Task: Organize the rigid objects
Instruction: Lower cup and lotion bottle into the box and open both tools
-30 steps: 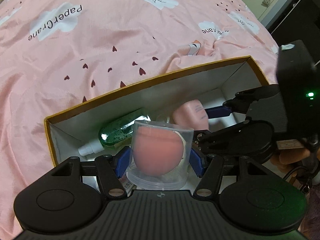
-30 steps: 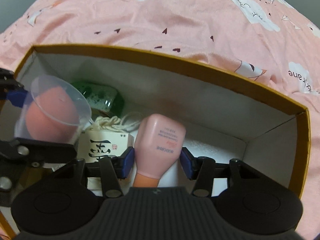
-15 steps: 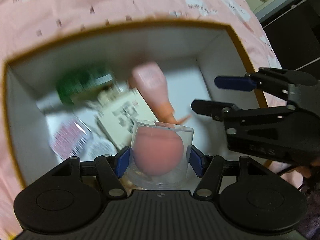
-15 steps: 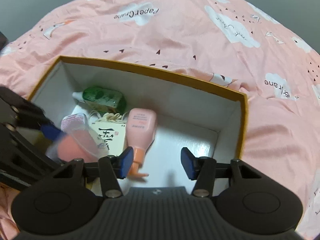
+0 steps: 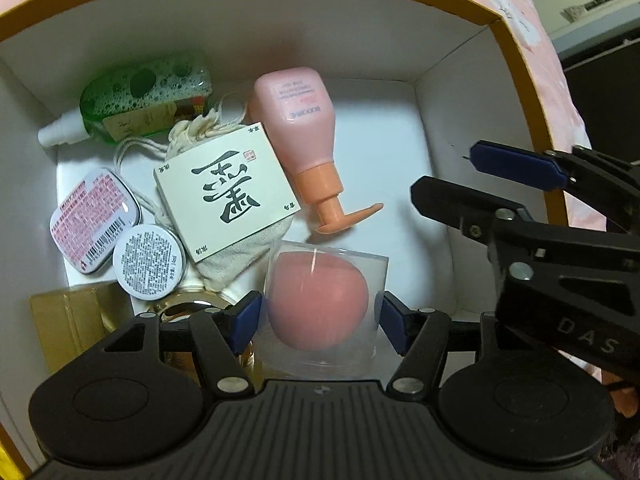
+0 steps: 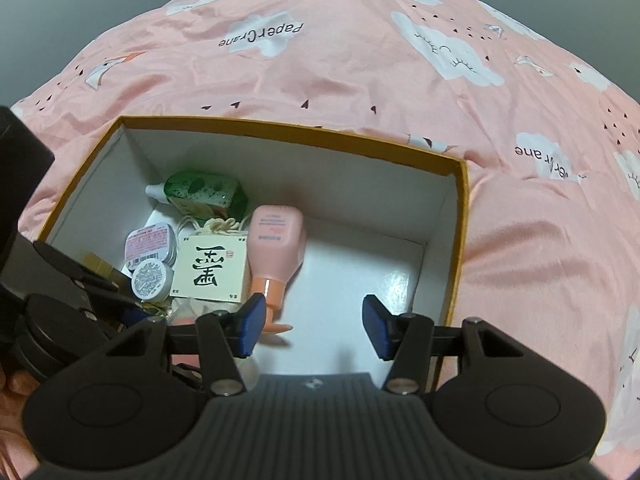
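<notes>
My left gripper (image 5: 318, 320) is shut on a clear plastic case with a pink sponge egg (image 5: 320, 304) and holds it low inside the yellow-rimmed white box (image 5: 452, 92). A pink pump bottle (image 5: 304, 132) lies on the box floor just beyond it, also in the right wrist view (image 6: 276, 252). My right gripper (image 6: 312, 332) is open and empty above the box's near right part (image 6: 360, 280); it shows at the right of the left wrist view (image 5: 492, 184).
In the box lie a green bottle (image 5: 148, 100), a cloth pouch with a white card (image 5: 226, 196), a pink tin (image 5: 94, 216), a round tin (image 5: 148, 262) and a gold box (image 5: 68, 320). Pink bedding (image 6: 360, 60) surrounds the box.
My right gripper let go of the pink pump bottle and pulled back up and away. My left gripper carried the sponge case over the rim and down into the box.
</notes>
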Demonstrator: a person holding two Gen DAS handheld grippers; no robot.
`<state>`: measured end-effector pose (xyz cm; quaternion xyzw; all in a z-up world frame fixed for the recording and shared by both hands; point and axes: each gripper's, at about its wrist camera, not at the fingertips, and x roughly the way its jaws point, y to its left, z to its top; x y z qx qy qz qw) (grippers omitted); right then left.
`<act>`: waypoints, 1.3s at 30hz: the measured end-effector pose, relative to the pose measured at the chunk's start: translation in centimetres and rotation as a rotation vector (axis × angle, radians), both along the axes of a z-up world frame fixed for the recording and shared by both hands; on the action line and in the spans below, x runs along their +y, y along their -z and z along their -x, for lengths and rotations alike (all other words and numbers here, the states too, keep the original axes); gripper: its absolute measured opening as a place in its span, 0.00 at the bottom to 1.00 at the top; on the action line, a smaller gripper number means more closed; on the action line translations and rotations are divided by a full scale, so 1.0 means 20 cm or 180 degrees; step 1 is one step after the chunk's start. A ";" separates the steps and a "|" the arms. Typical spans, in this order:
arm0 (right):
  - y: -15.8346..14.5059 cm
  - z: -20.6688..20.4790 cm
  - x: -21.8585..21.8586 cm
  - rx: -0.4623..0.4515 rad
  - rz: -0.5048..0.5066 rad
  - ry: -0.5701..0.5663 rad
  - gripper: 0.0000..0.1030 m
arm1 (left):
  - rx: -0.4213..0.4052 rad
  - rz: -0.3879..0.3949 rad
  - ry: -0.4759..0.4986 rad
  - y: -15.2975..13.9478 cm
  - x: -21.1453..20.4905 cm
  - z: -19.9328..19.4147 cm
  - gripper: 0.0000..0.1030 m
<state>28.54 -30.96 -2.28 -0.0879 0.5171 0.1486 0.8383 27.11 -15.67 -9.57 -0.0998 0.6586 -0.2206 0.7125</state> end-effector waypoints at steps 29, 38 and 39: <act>-0.11 0.22 0.16 -0.0042 -0.0015 -0.0175 0.68 | -0.0706 -0.0025 0.0188 -0.42 0.31 0.23 0.81; -0.20 0.40 0.29 -0.0200 -0.0089 -0.0250 0.68 | -0.1175 0.0084 -0.0047 -0.57 0.59 0.43 0.80; -0.21 0.42 0.30 -0.0234 -0.0152 -0.0253 0.68 | -0.1185 0.0112 -0.0096 -0.58 0.63 0.45 0.80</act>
